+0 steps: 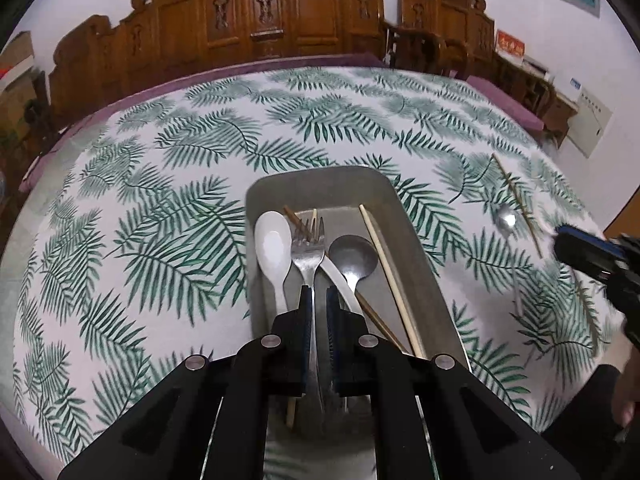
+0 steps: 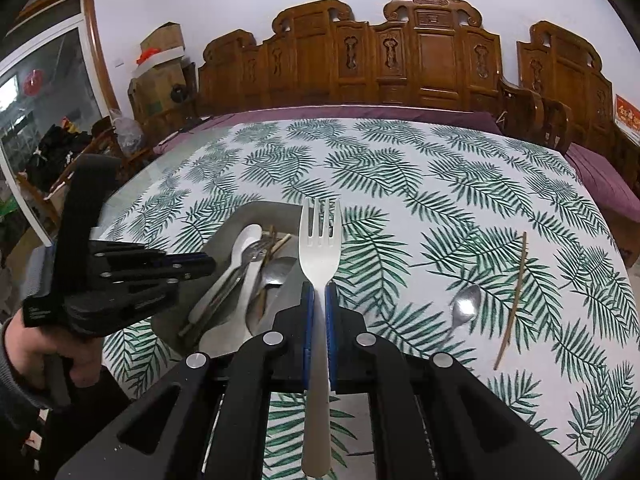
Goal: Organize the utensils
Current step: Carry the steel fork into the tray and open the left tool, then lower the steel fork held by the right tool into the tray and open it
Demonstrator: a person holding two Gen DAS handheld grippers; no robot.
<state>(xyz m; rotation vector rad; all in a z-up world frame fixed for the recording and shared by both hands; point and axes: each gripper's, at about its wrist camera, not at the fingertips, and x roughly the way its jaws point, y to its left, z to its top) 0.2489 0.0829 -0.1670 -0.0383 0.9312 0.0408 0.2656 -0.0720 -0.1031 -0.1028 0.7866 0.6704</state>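
White fork [image 2: 320, 248]: it stood clamped between the blue pads of the right gripper [image 2: 319, 292], tines pointing away from the camera, handle running back through the jaws toward the lens.
Grip point: the jaws met the fork at the neck just below the tines, so most of the handle hung behind the pads.
Right jaws: nearly closed, holding only the fork.
Position: the fork hovered above the near right edge of the grey tray [image 2: 224, 224], not yet inside it.
Risk, swing: with so much handle behind the pads, the fork could have pivoted in the grip during the move and dropped tilted.
Risk, crowding: the tray already held a white spoon [image 1: 274, 248], a metal fork [image 1: 307, 248], a metal spoon [image 1: 352, 256] and a pale chopstick [image 1: 390, 280]; a release onto that heap could have left the fork lying crosswise or slid over the rim.
Risk, collision: the left gripper [image 1: 318, 300] hung right over the tray, so the two tools could have knocked together.
Left jaws: a narrow gap showed between the pads; the metal fork's handle ran through it, but whether it was gripped could not be told.
Still on the cloth: a small metal spoon [image 2: 464, 304] and a dark chopstick [image 2: 514, 300] lay on the leaf-print tablecloth [image 2: 400, 168], well apart from the tray.
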